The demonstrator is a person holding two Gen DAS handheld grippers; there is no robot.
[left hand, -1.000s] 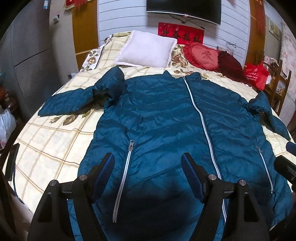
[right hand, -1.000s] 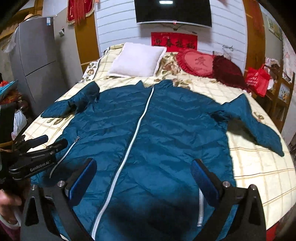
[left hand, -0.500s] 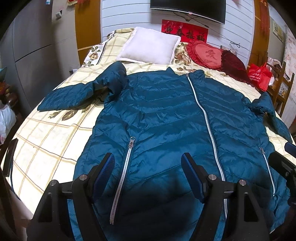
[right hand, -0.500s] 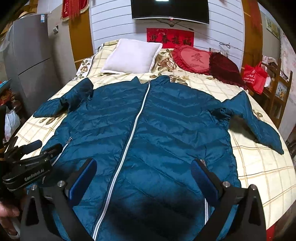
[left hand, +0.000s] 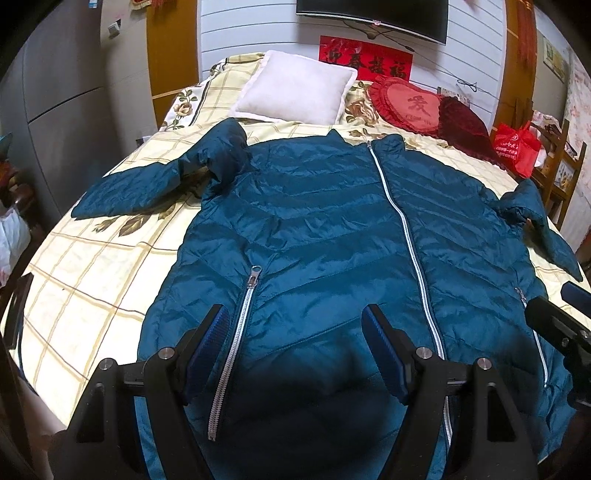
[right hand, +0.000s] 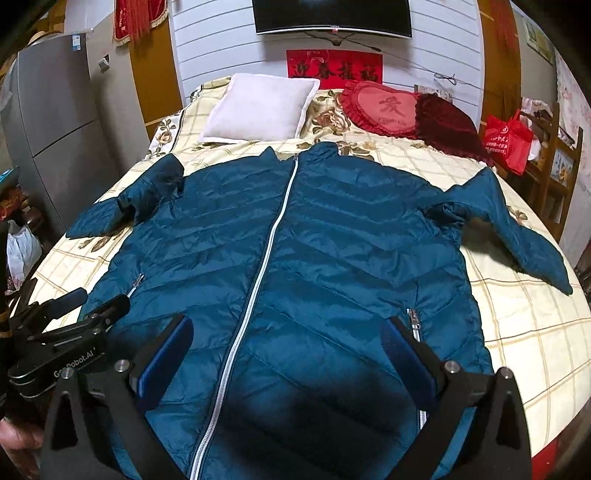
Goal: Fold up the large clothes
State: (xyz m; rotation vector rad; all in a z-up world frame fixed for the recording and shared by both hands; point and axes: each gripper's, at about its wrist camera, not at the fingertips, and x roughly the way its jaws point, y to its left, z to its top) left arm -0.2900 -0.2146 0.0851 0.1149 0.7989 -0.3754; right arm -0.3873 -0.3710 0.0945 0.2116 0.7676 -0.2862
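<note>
Checked yellow sheets with brown flowers cover the big round bed [left hand: 92, 295] in front of me, and the coat lies on top of it.

My left tongs [left hand: 295, 350] are black with ridged blue pads [left hand: 384, 354]. They stand partly open and hold nothing. They hang just above the bottom part of the coat. My right tongs [right hand: 288, 354] look the same. They are open wide and hold nothing too. The long middle zip [right hand: 258, 295] runs up between their fingers.

The coat is a puffy blue jacket [left hand: 314, 229], shiny and soft, with stitched lines that make slanted rows. It lies flat, front side up, zipped shut. A silver pocket zip [left hand: 236, 350] sits on each side, low down. One sleeve [left hand: 155, 184] bends out to the left, and the other sleeve [right hand: 517, 240] points out to the right.

Farther back I see a square white pillow [left hand: 295, 88], a red heart cushion [left hand: 406, 103] with a frilly edge, and a dark red cushion [left hand: 465, 125] touching it. A red bag [left hand: 517, 147] hangs by the wooden chair on the right. A black TV [right hand: 332, 14] is up on the white striped wall.

Since a second ago, both views show the jacket and pillows sitting a bit higher and nearer. The tongs are open just as much as before.
</note>
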